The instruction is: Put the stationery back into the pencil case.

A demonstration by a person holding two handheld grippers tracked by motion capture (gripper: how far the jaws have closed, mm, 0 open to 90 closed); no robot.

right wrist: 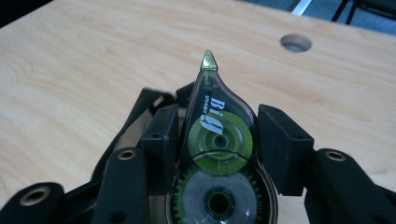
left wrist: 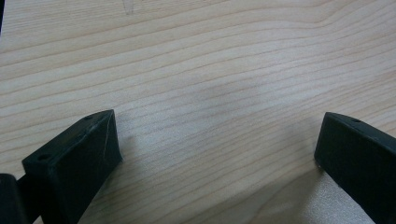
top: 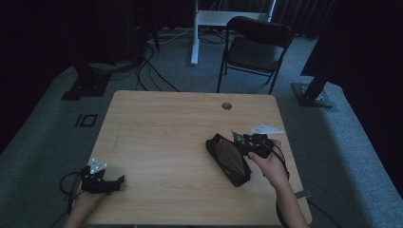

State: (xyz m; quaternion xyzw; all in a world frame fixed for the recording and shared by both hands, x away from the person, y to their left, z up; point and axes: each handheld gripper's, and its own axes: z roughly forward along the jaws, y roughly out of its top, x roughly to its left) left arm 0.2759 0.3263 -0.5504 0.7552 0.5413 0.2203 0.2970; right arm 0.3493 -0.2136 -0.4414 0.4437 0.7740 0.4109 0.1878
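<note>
A correction tape dispenser (right wrist: 215,140), clear smoky plastic with green wheels and a green tip, stands between the jaws of my right gripper (right wrist: 218,123). Both pads press on its sides, and its tip points toward the far side of the table. In the high view the dispenser (top: 228,159) is a dark teardrop shape at the right of the table, with the right gripper (top: 247,145) and the hand beside it. My left gripper (left wrist: 217,140) is open over bare wood with nothing between its jaws. It rests at the near left corner (top: 111,183).
The wooden table (top: 166,128) has a round cable hole (top: 226,105) near its far edge, also seen from the right gripper (right wrist: 295,43). A folding chair (top: 254,47) and cables on the floor lie beyond the table.
</note>
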